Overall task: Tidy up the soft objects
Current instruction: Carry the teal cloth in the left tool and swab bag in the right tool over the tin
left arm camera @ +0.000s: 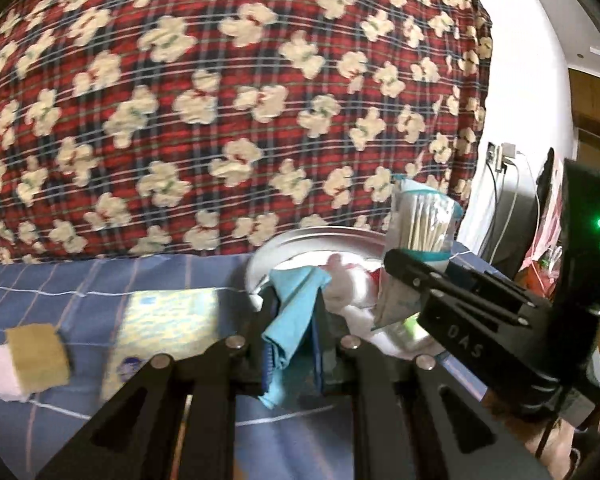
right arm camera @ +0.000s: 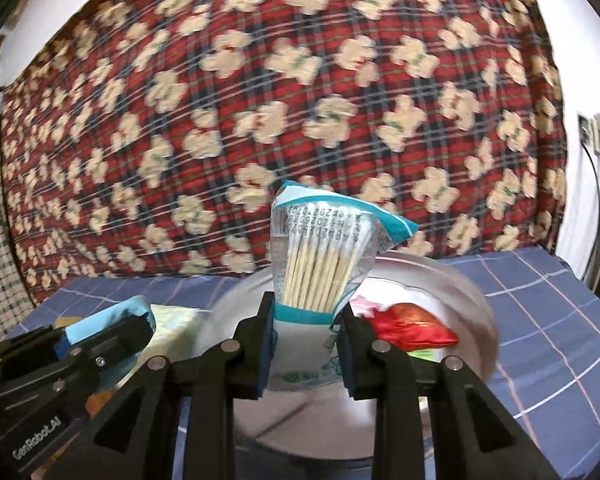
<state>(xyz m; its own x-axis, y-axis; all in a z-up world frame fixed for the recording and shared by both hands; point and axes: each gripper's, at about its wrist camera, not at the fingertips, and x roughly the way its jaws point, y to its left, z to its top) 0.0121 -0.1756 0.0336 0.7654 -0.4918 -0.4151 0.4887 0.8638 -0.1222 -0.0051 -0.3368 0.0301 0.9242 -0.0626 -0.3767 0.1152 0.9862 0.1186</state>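
Both hand-held grippers are loaded and hover over the round metal basin [right arm camera: 464, 292], which sits on the blue checked bedsheet [left arm camera: 80, 280] in front of a red plaid quilt [left arm camera: 220, 100].

Left hand-held gripper [left arm camera: 294, 320]: jaws narrow, clamped on a light blue cloth [left arm camera: 296, 304] that hangs crumpled between the pads, at the basin's near rim at about 7 o'clock.

Right hand-held gripper [right arm camera: 306, 332]: jaws closed on the lower part of a clear packet of cotton swabs [right arm camera: 320, 256], held upright above the basin's centre.

Already inside the basin: a red pouch [right arm camera: 412, 324] at about 3 o'clock and a white-and-pink soft item [left arm camera: 344, 280] (blurred, kind not determinable).

Still outside on the bed, at 9 o'clock from the basin: a yellow-green packet [left arm camera: 160, 324], and beyond it a tan sponge [left arm camera: 36, 352] touching a pink puff [left arm camera: 2, 372].

Judgement: the step in hand is depositing the two held items. The next move calls for lowering each over bare basin floor and releasing, one after the other so the grippers do not collide; the three loose items then remain to be collected
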